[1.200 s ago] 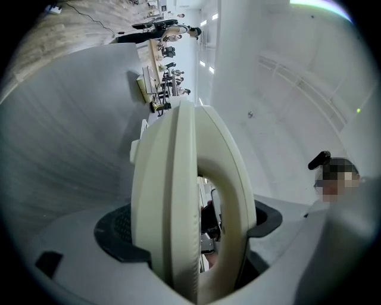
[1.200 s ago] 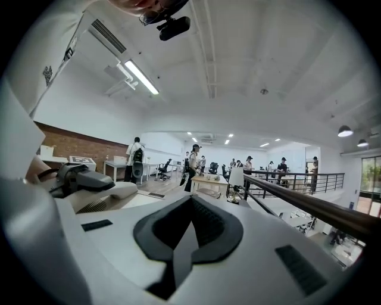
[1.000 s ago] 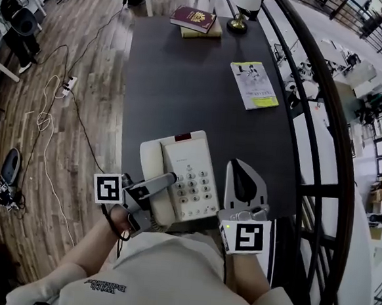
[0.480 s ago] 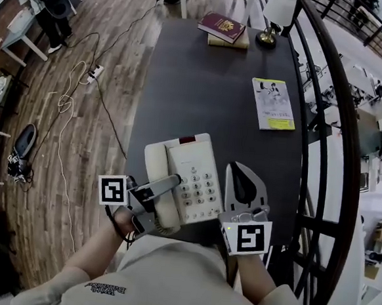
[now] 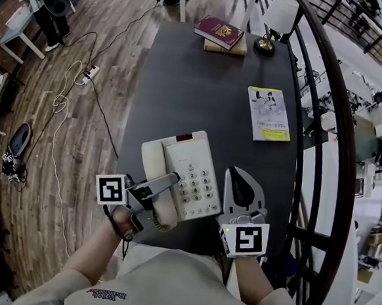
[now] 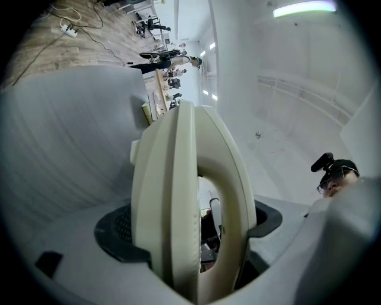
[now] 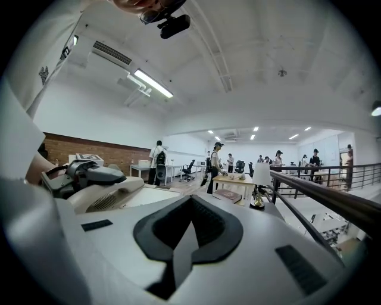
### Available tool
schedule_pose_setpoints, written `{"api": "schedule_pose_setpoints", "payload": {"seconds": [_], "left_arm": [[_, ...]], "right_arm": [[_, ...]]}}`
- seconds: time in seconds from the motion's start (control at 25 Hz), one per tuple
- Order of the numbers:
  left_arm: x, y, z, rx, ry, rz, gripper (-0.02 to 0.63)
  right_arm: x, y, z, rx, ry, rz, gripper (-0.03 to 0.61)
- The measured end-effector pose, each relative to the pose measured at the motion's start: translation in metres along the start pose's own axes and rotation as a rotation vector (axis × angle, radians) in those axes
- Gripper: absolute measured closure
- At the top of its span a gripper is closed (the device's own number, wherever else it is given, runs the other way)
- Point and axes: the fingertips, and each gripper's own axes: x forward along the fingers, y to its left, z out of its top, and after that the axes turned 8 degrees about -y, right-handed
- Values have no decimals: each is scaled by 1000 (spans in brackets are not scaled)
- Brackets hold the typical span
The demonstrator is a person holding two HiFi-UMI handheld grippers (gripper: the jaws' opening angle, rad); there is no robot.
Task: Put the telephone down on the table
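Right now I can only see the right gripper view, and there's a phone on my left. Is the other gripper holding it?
Observer: Yes. The left gripper view shows the left gripper shut on the cream handset.
Operator: Is there stuff in front of me I can't see?
Observer: The head view shows a yellow-edged booklet lying flat on the table, ahead of the right gripper.
Operator: Which way do the phone's buttons face?
Observer: Up. The keypad sits between the handset and your gripper.
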Motion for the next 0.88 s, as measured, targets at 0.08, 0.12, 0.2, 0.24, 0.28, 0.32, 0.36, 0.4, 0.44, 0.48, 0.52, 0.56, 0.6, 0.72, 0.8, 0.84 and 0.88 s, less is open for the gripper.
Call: {"api": "schedule_pose_setpoints", "payload": {"seconds": [0.08,0.12,0.2,0.24,0.28,0.32,0.36,0.4,0.44,0.48,0.52,0.56,0.6,0.72,0.8,0.84,0.88], "left_arm": [[11,5,11,11,-6,3,149],[16,8,17,12,-11,6,149],[23,11,28,8,-18,10,149],[25,11,34,8,-21,8,149],[27,12,41,12,-24,5,149],[28,13,50,18,-29,4,149],[29,16,59,27,-37,6,149],[29,19,69,36,-49,11,149],[28,22,78,44,-64,20,149],[26,26,88,50,-80,31,149],[25,30,99,55,-92,41,149],[24,33,109,61,-100,48,149],[24,37,120,70,-107,53,149],[23,49,153,94,-137,71,149],[24,59,175,103,-156,82,149],[24,65,185,103,-164,88,149],[24,72,195,99,-170,95,149]], "right_arm": [[9,-12,-3,-29,1,-4,577],[14,-16,-5,-39,2,-1,577],[27,-19,-4,-32,-1,24,577],[35,-18,-2,-27,-6,41,577],[43,-16,1,-26,-13,55,577],[53,-15,4,-30,-22,65,577],[64,-14,7,-34,-31,75,577],[75,-13,9,-37,-40,87,577],[86,-10,11,-39,-48,103,577],[98,-7,12,-44,-58,117,577],[110,-4,13,-54,-69,125,577],[122,0,13,-69,-82,127,577],[134,3,13,-83,-94,128,577],[170,16,3,-87,-105,152,577],[194,24,-5,-86,-102,170,577],[206,28,-10,-86,-95,175,577],[217,31,-16,-84,-86,179,577]]}}
